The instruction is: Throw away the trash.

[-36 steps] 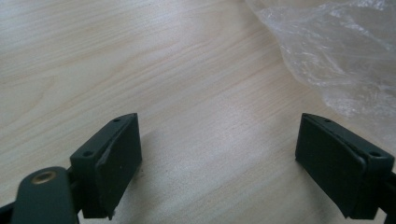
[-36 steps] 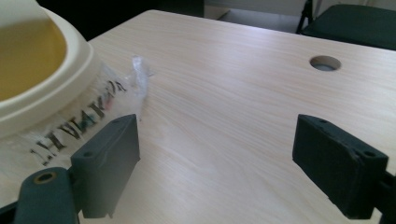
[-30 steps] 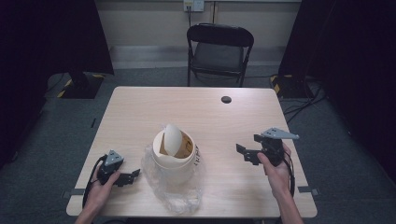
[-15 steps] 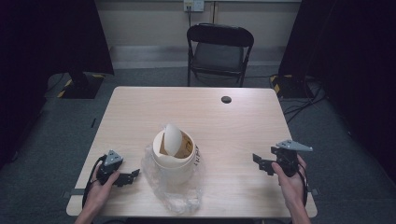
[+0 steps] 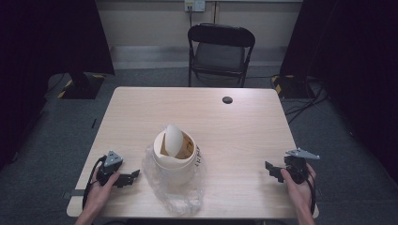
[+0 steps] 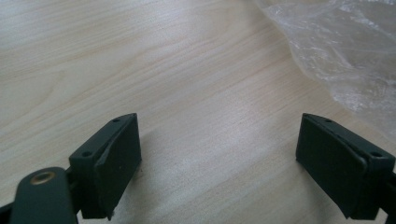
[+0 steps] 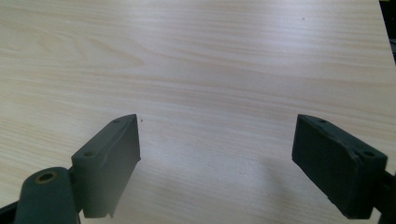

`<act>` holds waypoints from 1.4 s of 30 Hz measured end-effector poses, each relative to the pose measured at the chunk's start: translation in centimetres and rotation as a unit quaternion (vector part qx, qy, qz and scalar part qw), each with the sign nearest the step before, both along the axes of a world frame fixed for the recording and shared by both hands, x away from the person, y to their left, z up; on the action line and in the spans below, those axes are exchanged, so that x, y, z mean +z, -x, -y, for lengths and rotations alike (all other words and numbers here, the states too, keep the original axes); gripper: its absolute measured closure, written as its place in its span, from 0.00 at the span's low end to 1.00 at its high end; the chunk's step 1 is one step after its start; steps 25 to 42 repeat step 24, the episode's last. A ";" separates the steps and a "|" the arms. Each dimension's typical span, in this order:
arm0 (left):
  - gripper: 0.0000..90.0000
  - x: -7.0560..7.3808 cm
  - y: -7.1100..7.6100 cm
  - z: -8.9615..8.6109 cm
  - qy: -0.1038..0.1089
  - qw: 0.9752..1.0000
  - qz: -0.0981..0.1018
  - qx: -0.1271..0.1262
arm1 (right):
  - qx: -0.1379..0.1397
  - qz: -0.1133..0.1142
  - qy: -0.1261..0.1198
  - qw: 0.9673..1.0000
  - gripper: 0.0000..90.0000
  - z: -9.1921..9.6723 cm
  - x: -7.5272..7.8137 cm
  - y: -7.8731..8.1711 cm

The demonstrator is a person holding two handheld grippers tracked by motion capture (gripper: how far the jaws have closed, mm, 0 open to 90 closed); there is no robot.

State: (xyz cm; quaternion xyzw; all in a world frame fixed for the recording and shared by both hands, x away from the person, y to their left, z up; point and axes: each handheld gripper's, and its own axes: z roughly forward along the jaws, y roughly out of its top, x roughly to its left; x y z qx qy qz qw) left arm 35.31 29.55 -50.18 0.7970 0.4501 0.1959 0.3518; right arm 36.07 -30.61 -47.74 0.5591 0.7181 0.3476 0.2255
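We found the cream bin, its swing lid tipped up, standing near the middle of the table on a clear plastic bag. Our left gripper lay low by the table's near left corner, just beside the bag, fingers spread wide with nothing between them. Our right gripper sat well apart toward the near right edge, pointing inward, fingers wide and empty too. Since a second earlier it had dropped and pulled back toward the edge; the left had stayed put.
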 end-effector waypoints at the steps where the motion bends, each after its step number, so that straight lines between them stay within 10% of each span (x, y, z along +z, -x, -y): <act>1: 0.15 0.0 0.0 0.0 0.000 1.000 0.000 -0.001 | -0.002 -0.003 0.006 1.000 0.16 0.1 -0.2 0.0; 13: 0.15 0.0 0.0 0.0 -0.002 1.000 0.001 -0.001 | -0.012 -0.015 0.044 0.999 0.15 -0.5 -1.9 0.1; 42: 0.15 0.0 0.0 0.0 -0.002 1.000 0.001 -0.001 | -0.017 -0.003 0.040 0.999 0.14 -0.3 -2.2 0.2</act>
